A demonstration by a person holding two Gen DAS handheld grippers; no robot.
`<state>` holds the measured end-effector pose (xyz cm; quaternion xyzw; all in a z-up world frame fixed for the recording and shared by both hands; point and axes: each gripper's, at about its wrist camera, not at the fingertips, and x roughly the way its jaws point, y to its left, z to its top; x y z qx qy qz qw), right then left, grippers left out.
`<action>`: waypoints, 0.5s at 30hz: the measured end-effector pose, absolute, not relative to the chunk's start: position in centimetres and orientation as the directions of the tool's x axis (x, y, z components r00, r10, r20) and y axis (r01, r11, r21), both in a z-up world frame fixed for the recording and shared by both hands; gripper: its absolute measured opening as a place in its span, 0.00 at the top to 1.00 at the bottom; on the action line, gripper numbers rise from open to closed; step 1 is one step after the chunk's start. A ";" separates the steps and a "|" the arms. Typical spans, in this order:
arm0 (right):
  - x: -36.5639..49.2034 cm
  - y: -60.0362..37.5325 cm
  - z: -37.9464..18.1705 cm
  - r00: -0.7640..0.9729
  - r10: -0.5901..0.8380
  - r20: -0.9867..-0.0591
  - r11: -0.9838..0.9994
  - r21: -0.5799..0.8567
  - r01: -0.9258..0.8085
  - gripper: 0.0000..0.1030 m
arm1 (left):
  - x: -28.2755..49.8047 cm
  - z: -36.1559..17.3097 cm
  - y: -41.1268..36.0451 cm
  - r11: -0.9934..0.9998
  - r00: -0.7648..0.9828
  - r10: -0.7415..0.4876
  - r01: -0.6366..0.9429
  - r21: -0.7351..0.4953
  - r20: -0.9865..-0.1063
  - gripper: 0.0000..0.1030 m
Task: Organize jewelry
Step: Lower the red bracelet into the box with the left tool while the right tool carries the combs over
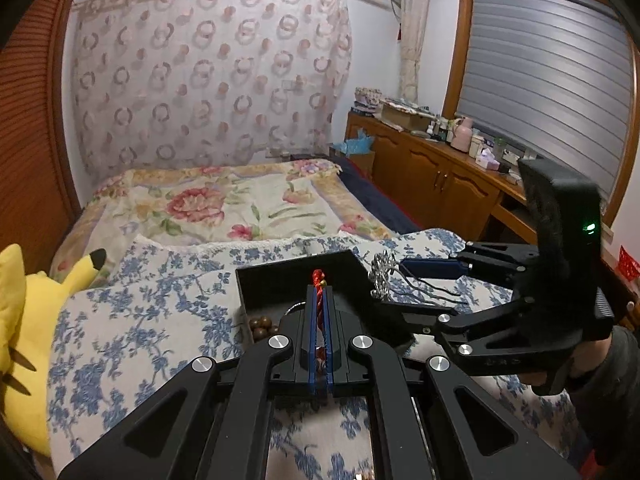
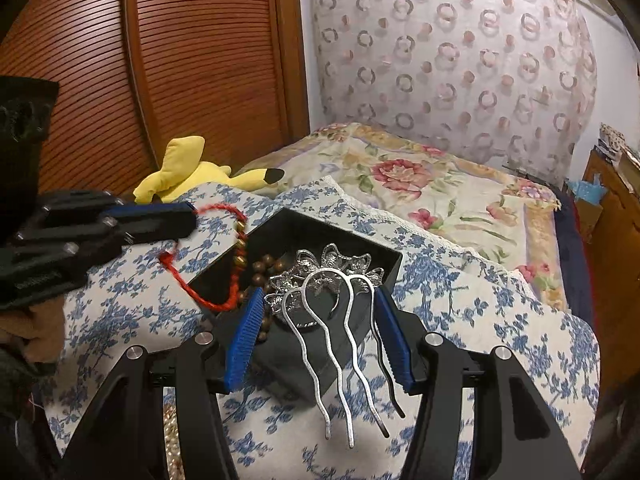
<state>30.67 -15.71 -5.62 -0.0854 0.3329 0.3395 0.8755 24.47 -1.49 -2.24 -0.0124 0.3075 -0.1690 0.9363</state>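
My left gripper (image 1: 319, 288) is shut on a red cord bracelet (image 1: 318, 280), which sticks out past its blue pads above the open black box (image 1: 280, 276). In the right wrist view the same bracelet (image 2: 188, 280) hangs in a loop with gold beads from the left gripper (image 2: 192, 220), over the box's left rim (image 2: 224, 256). My right gripper (image 2: 320, 294) is shut on a silver flower hair comb (image 2: 332, 276), prongs pointing back toward the camera, held over the box. Brown wooden beads (image 2: 264, 268) lie inside the box. The right gripper (image 1: 400, 288) and the comb (image 1: 382, 276) show at right in the left wrist view.
The box sits on a blue-flowered white cloth (image 2: 460, 300) at the foot of a bed with a floral cover (image 1: 224, 204). A yellow plush toy (image 2: 188, 172) lies to the left. A wooden cabinet (image 1: 440, 176) with bottles runs along the right. A gold beaded piece (image 2: 172, 436) lies under the right gripper.
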 end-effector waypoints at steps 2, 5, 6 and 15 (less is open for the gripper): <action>31.2 -15.6 -5.8 0.542 0.543 -0.642 0.753 0.085 -0.653 0.43 | 25.4 -3.1 -1.6 0.943 0.743 -0.322 0.307 -0.129 -0.586 0.98; 32.0 -15.3 -6.1 0.533 0.547 -0.646 0.748 0.091 -0.657 0.43 | 26.2 -4.0 -1.7 0.944 0.731 -0.319 0.304 -0.132 -0.603 0.98; 32.3 -15.2 -6.2 0.529 0.547 -0.648 0.746 0.092 -0.659 0.43 | 26.4 -4.2 -1.6 0.944 0.729 -0.318 0.301 -0.132 -0.606 0.98; 34.0 -13.4 -6.8 0.509 0.555 -0.658 0.731 0.093 -0.676 0.43 | 27.1 -4.7 -0.5 0.953 0.736 -0.296 0.271 -0.136 -0.608 0.91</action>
